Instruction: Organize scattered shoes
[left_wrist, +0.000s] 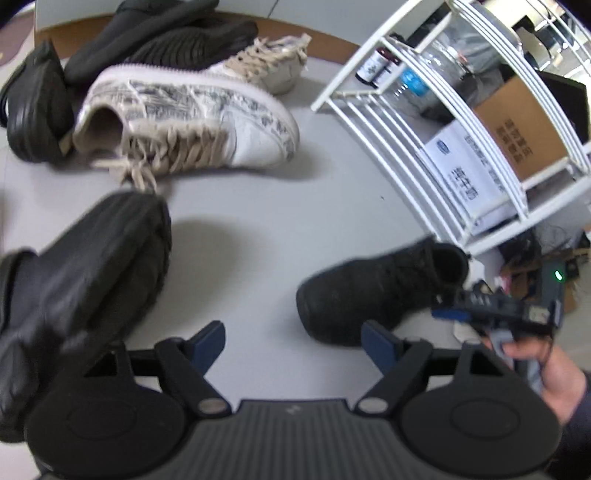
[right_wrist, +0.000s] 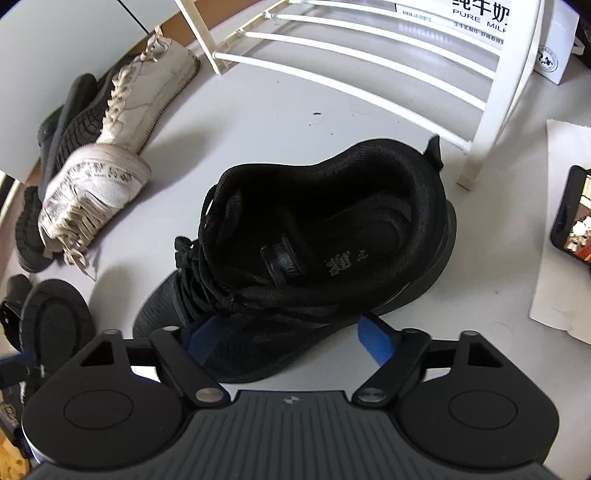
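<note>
The right hand-held gripper (right_wrist: 291, 341) is sitting at the bottom centre of the right wrist view with its blue fingers (right_wrist: 375, 341) spread apart, straddling the side of a black sneaker (right_wrist: 314, 254) — whether the pads are actually touching the shoe cannot be told. The sneaker is filling the middle of that frame, opening turned toward the camera, lying on the pale floor (right_wrist: 258, 110) just below the lower rails of a white rack (right_wrist: 369, 55) at the upper right. In the left wrist view the same sneaker is showing at lower right, with a person's hand (left_wrist: 554, 373) holding the right tool at the right edge.

The left hand-held gripper (left_wrist: 293, 345) is hanging at the bottom centre of its view, fingers wide apart and holding nothing, above bare floor. A dark boot (left_wrist: 81, 291) is lying tilted at the lower left of that frame, blurred. Further out, at the upper left, a white printed sneaker (left_wrist: 192, 114) with beige laces is resting on its side, touching a second pale sneaker (left_wrist: 273, 66) behind it — both are lying against a heap of black shoes (left_wrist: 159, 33). A white milk carton box (left_wrist: 465, 170) is sitting behind the rack rails at the right.
</note>
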